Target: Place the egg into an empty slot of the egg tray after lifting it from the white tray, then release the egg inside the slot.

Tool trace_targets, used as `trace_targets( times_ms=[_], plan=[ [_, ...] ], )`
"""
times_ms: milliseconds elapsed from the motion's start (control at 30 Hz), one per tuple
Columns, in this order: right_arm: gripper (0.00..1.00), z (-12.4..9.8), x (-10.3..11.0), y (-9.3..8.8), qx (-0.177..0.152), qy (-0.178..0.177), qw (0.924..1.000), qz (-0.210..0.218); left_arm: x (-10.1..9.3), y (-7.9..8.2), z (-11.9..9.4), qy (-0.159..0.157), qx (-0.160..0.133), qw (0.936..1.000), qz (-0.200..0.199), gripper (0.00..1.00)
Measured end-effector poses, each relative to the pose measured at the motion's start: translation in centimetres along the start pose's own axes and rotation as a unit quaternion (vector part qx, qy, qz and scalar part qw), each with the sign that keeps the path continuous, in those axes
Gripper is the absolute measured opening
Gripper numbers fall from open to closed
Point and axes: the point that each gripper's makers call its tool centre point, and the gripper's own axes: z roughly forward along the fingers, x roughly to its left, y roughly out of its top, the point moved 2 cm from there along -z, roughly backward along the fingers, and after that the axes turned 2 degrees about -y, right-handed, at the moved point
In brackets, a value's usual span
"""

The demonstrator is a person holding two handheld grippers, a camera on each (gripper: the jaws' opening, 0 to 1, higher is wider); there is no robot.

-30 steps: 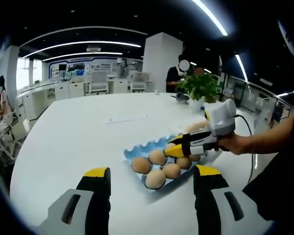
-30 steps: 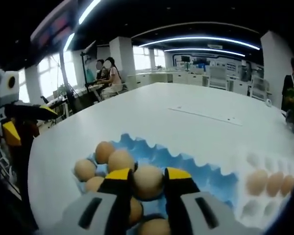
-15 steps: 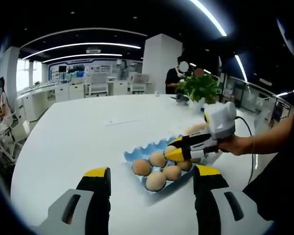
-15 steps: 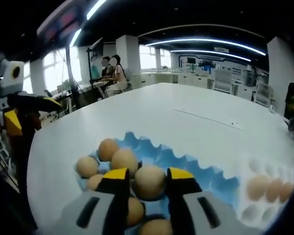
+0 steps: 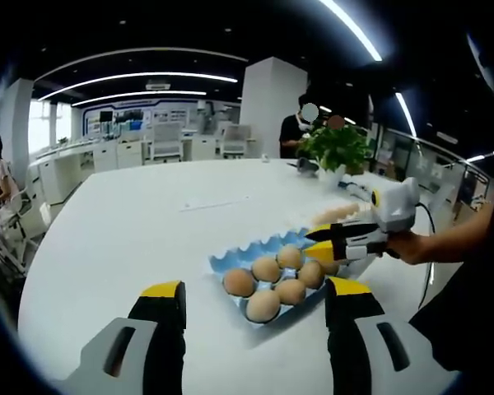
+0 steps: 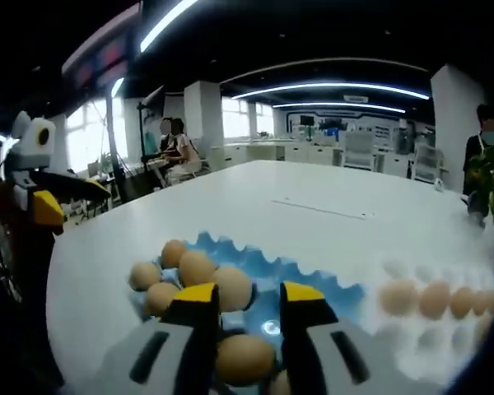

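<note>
1. Left gripper view. The left gripper (image 5: 255, 290) rises from the bottom edge with its yellow-tipped jaws spread wide and nothing between them. It hangs low over the white table (image 5: 132, 239), probably parked clear of the work.
2. At centre lies a blue scalloped plastic tray (image 5: 230, 257) holding loose brown eggs (image 5: 266, 269) bunched together.
3. From the right, a person's hand (image 5: 407, 247) brings in the right gripper (image 5: 325, 237). Its tips sit at the tray's far right edge, just above the eggs. No egg is visible in the tips from here.
4. Right gripper view. Its own jaws stand partly apart, and blue tray floor shows through the gap at the tips.
5. One brown egg (image 6: 243, 358) sits lower down, between the jaw bodies. I cannot tell whether it is pinched or simply lying in the tray beneath.
6. At right is a pale slotted egg tray (image 6: 412, 346) with a blurred row of eggs (image 6: 432, 298) and pale hollows beside them, likely free slots. The next move would carry an egg there, low and level.
</note>
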Motion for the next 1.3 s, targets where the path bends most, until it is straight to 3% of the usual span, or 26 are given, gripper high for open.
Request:
trace_targets(
  times_ms=[367, 733, 933, 1067, 1300],
  plan=[
    [0.28, -3.4, -5.7, -0.9, -0.009, -0.078, 0.9967, 0.020, 0.0, -0.2, 0.2, 0.000, 0.005, 1.0000, 0.003, 0.69],
    [0.31, -4.9, -7.9, -2.0, -0.002, -0.109, 0.9938, 0.024, -0.2, -0.4, 0.3, -0.001, 0.014, 0.9999, 0.006, 0.72],
    [0.35, -6.8, -10.6, -2.4, -0.005, -0.151, 0.9879, 0.035, -0.5, -0.7, 0.5, -0.007, 0.020, 0.9998, 0.005, 0.79],
    [0.35, -8.7, -13.6, -2.4, -0.011, -0.205, 0.9780, 0.036, -0.9, -0.5, 0.6, -0.014, 0.014, 0.9997, -0.013, 0.84],
    [0.34, -12.6, -19.6, -2.7, -0.030, -0.311, 0.9465, 0.080, -1.0, 0.2, 0.7, -0.017, -0.002, 0.9994, -0.032, 0.91]
  ],
)
